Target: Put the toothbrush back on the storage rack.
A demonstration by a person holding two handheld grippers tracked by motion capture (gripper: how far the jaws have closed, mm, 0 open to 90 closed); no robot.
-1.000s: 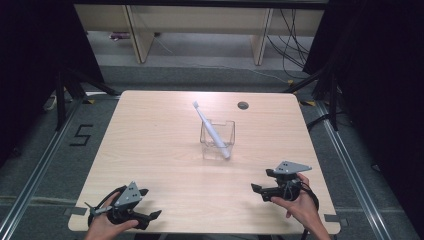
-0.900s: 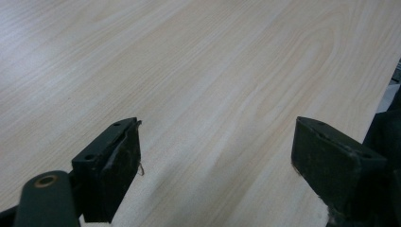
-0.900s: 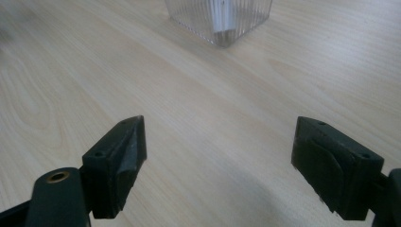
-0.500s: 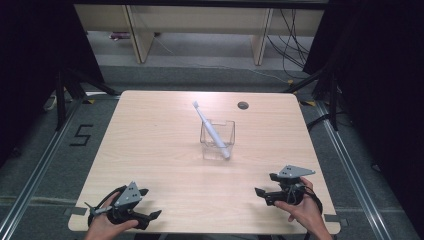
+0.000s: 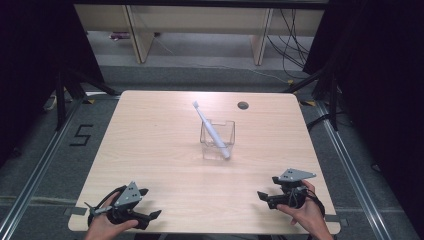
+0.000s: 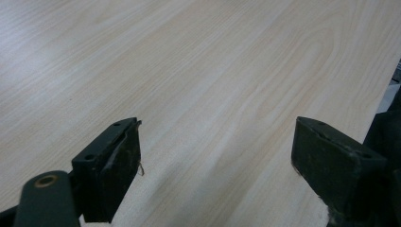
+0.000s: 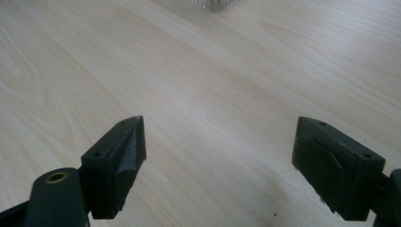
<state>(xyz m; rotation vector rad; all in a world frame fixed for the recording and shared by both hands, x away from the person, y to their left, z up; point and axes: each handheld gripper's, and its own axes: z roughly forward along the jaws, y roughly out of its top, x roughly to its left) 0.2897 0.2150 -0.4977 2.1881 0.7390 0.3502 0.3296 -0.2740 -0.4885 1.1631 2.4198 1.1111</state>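
Observation:
A clear square cup (image 5: 218, 139) stands near the middle of the wooden table (image 5: 160, 130). A white toothbrush (image 5: 210, 129) leans in it, its head up toward the far left. My left gripper (image 5: 150, 203) rests at the near left corner, open, with bare wood between its jaws (image 6: 217, 156). My right gripper (image 5: 268, 188) sits near the front right edge, open and empty (image 7: 220, 151), pointing toward the cup. The cup's base (image 7: 213, 4) just shows at the top of the right gripper view. Both grippers are well short of the cup.
A small round dark hole (image 5: 243, 105) sits in the table's far side, right of centre. Light wooden shelving (image 5: 200, 30) stands on the floor beyond the table. A "5" (image 5: 80, 135) is marked on the floor at the left.
My right gripper has drawn back a little toward the near edge of the table. The left gripper, the cup and the toothbrush have stayed where they were.

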